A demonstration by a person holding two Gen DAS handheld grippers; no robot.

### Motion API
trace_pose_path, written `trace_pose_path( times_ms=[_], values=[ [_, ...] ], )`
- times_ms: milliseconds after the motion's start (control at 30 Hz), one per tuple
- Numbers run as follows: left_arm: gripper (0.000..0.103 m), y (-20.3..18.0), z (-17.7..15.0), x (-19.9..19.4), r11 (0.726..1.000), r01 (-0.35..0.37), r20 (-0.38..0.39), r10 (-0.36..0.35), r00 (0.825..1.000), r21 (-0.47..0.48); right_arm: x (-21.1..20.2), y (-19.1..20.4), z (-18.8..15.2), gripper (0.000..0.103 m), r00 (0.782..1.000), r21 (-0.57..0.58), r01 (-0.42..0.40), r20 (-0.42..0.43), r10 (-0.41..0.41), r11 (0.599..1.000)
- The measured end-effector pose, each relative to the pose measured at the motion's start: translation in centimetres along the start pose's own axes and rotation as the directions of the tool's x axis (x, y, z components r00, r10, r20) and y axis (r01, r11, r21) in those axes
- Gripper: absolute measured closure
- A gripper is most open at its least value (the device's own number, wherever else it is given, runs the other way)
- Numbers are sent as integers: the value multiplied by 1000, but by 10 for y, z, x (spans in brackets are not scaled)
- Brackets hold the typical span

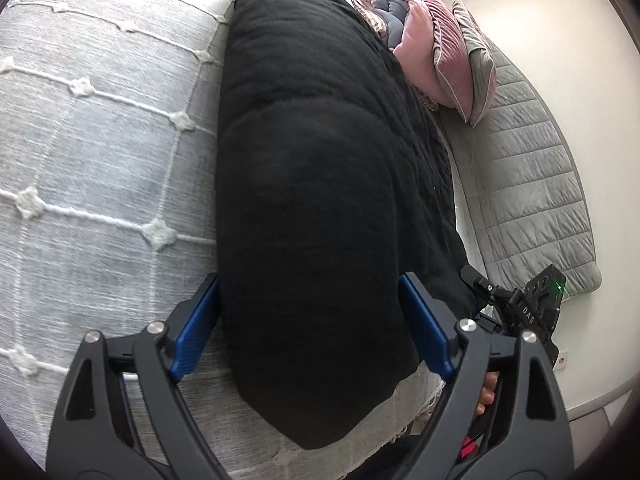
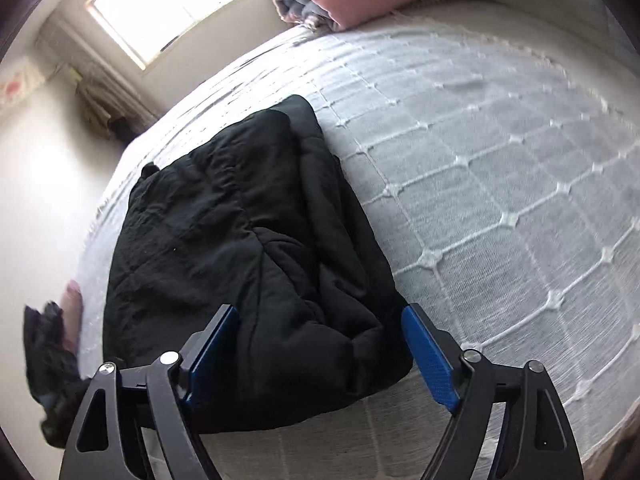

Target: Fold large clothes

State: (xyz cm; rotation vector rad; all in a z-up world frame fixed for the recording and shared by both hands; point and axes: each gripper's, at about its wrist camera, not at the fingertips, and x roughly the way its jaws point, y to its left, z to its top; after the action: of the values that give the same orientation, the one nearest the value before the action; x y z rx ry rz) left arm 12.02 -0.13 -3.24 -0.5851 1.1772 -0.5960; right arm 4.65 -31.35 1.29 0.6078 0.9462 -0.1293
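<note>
Both tongs, left [image 1: 310, 322] and right [image 2: 320, 350], spread over black garment [image 2: 248, 248]; window [image 2: 176, 4] only rightward.

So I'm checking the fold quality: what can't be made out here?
- Left wrist view: the black garment is a featureless dark mass; seams and layers are lost.
- Right wrist view: its near edge is hidden behind the jaws.
- Right wrist view: the dark item at the left edge is blurred.

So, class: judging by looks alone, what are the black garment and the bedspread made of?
Black garment: probably padded matte synthetic; puffy, with stitched quilt lines. Bedspread: seemingly woven cotton-like cloth, pale grey, with raised white cord grid and small tufts.
</note>
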Motion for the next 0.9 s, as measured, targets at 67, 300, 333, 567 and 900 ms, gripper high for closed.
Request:
trace_pose_path(
  times_ms=[67,300,333,567,900],
  values=[
    [13,-1,0,2,1000,2,-18,-2,1000,-3,3,-2,-2,14,1000,15,3,-5,-3,1000],
    [11,-8,-1,6,1000,-14,-13,14,1000,10,30,-21,-9,4,989,180,-99,-90,117,979],
    [11,-9,0,5,1000,-16,-11,16,1000,10,37,-25,-9,4,984,213,-123,-101,148,969],
    [10,-10,3,9,1000,-13,-13,12,1000,-7,43,-13,-13,4,991,210,-107,-59,122,972],
    [19,-18,-2,6,997,-70,24,70,997,16,23,21,-12,36,999,46,-13,43,11,999]
  ],
)
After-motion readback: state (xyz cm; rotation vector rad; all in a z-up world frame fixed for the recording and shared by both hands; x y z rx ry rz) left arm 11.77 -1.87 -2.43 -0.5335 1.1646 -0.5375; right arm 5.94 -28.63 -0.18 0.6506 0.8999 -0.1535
